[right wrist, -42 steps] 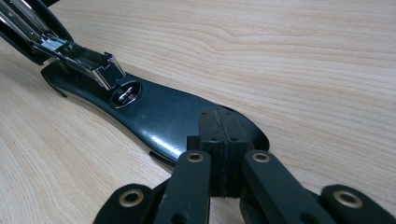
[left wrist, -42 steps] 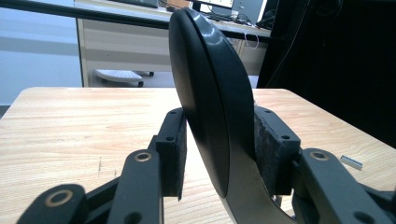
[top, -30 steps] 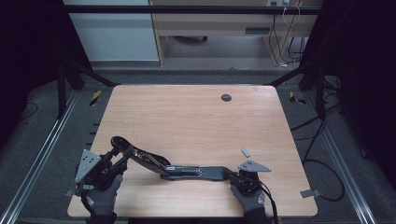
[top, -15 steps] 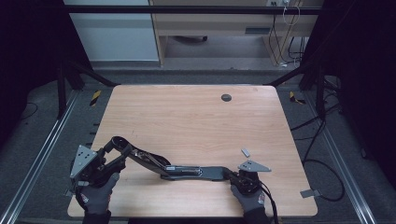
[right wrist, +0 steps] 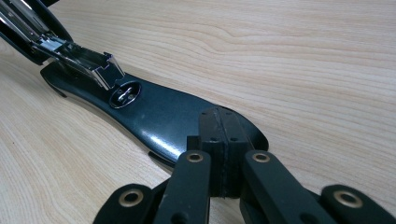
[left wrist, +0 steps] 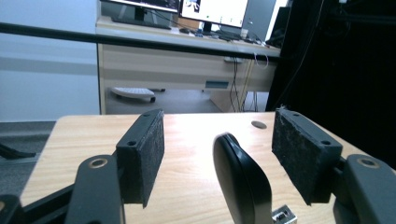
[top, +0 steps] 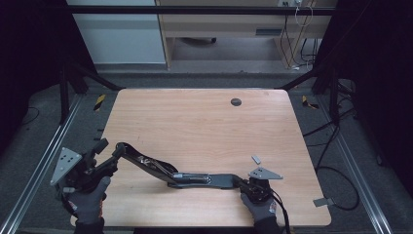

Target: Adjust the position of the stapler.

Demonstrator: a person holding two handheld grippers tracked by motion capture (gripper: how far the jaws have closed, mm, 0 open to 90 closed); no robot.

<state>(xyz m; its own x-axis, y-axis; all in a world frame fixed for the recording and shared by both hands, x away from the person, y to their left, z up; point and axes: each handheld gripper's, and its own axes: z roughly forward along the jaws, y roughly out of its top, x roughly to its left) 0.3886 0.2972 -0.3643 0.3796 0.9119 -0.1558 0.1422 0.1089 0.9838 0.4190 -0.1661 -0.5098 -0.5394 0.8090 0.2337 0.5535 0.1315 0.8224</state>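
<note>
A black stapler (top: 187, 179) lies swung fully open along the near part of the wooden table (top: 195, 126). Its flat base points toward my right, and its top arm (top: 139, 161) rises at a slant toward my left. In the right gripper view, the silver magazine (right wrist: 81, 58) ends just above the round metal anvil (right wrist: 124, 95) set in the base. I can read no brand, label or writing on it.

My right gripper (right wrist: 223, 140) has its jaws pressed together, pinching the thin rounded end of the base.

My left gripper (left wrist: 229, 154) has just been opening its jaws. They now stand spread, with the rounded tip of the top arm between the pads (left wrist: 147, 154) and touching neither.

A small grey piece (top: 256, 159) lies on the table just beyond my right gripper. A dark round spot (top: 235, 102) sits near the far edge. Beyond the table, a desk (left wrist: 187, 60) carries monitors (left wrist: 215, 9); their screens are too blurred to read.
</note>
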